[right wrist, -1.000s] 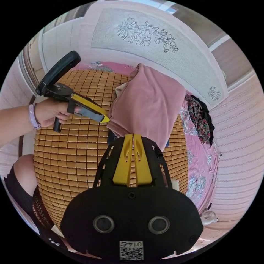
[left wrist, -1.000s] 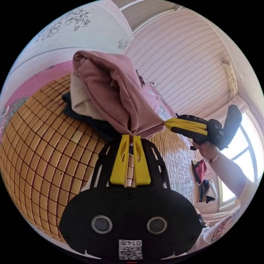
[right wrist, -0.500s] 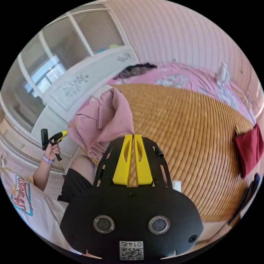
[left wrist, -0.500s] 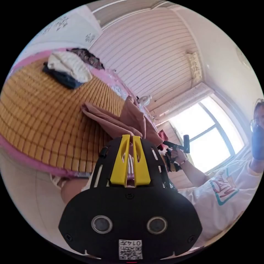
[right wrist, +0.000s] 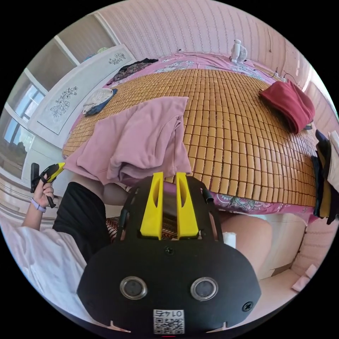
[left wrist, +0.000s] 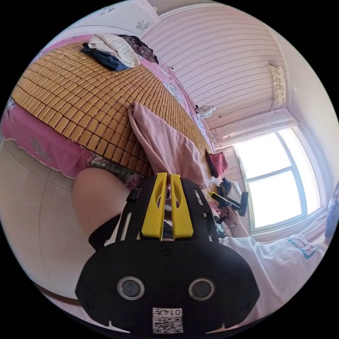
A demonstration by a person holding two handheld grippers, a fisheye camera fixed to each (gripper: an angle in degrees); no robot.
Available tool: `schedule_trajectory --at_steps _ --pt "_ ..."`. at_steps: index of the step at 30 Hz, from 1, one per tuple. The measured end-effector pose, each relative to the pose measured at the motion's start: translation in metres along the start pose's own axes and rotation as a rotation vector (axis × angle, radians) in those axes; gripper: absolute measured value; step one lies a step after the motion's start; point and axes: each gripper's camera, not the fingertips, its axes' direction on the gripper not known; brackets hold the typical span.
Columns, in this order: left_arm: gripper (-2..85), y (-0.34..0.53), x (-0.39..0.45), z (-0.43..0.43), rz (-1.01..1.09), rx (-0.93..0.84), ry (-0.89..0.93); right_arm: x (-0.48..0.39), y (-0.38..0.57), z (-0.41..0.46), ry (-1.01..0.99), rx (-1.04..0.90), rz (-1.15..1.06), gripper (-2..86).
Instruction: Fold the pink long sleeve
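Both grippers have just let go: the pink long sleeve (right wrist: 141,141) is now lying on the bamboo mat (right wrist: 233,134), near edge overhanging; right gripper (right wrist: 169,176) narrowly parted, left gripper (left wrist: 165,176) nearly closed, both empty, ready for flattening

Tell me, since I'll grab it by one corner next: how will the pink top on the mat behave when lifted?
The pink top lies in soft wrinkled folds, so it will likely droop and unfold. It looks thin, so probably light. Its near edge overhangs the bamboo mat, so a pull toward you may slide it off.
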Motion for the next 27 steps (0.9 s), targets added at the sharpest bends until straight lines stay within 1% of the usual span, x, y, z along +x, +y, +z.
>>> schedule_trajectory --at_steps 3,5,6,8,9,11,14,15,16,17,19,21,23,24,26,27 --pt "-0.9 0.0 0.004 0.001 -0.01 0.007 -0.009 0.003 -0.026 0.024 0.059 -0.056 -0.027 9.7" --pt "-0.9 0.002 0.007 0.003 -0.018 0.015 -0.016 0.014 -0.036 0.043 0.073 -0.126 0.003 9.9" --pt "-0.9 0.002 0.008 0.004 -0.019 0.013 -0.019 0.023 -0.039 0.055 0.085 -0.182 0.019 9.4" --pt "-0.9 0.005 0.009 0.006 -0.027 0.015 -0.024 0.03 -0.039 0.052 0.077 -0.147 -0.035 8.0" --pt "-0.9 0.006 0.009 0.006 -0.03 0.018 -0.022 0.037 -0.04 0.051 0.059 -0.17 -0.052 7.0" --pt "-0.9 0.006 0.011 0.001 -0.033 0.052 -0.004 0.051 -0.041 0.039 -0.004 -0.173 -0.06 3.1" --pt "-0.9 -0.011 0.027 -0.018 0.029 0.126 0.057 0.093 -0.051 -0.003 -0.216 -0.069 0.027 1.2" --pt "-0.9 -0.017 0.033 -0.022 0.054 0.133 0.062 0.109 -0.058 -0.03 -0.289 0.014 0.048 0.8" --pt "-0.9 -0.03 0.045 -0.03 0.107 0.146 0.055 0.123 -0.066 -0.062 -0.314 0.13 0.053 0.4" --pt "-0.9 -0.043 0.06 -0.039 0.162 0.164 0.035 0.129 -0.07 -0.08 -0.322 0.193 0.047 0.3" --pt "-0.9 -0.061 0.081 -0.051 0.241 0.181 0.015 0.151 -0.087 -0.146 -0.337 0.385 0.017 0.1" --pt "-0.9 -0.073 0.098 -0.057 0.313 0.182 0.011 0.16 -0.097 -0.182 -0.309 0.458 -0.022 0.2" --pt "-0.9 -0.074 0.112 -0.054 0.366 0.163 -0.014 0.164 -0.103 -0.192 -0.248 0.444 -0.035 0.5" --pt "-0.9 -0.072 0.114 -0.051 0.374 0.153 -0.026 0.166 -0.103 -0.183 -0.242 0.395 -0.03 0.8" --pt "-0.9 -0.057 0.112 -0.039 0.362 0.123 -0.081 0.165 -0.098 -0.15 -0.294 0.297 -0.022 2.1" --pt "-0.9 -0.052 0.109 -0.037 0.352 0.117 -0.091 0.161 -0.091 -0.117 -0.344 0.201 -0.009 3.6"
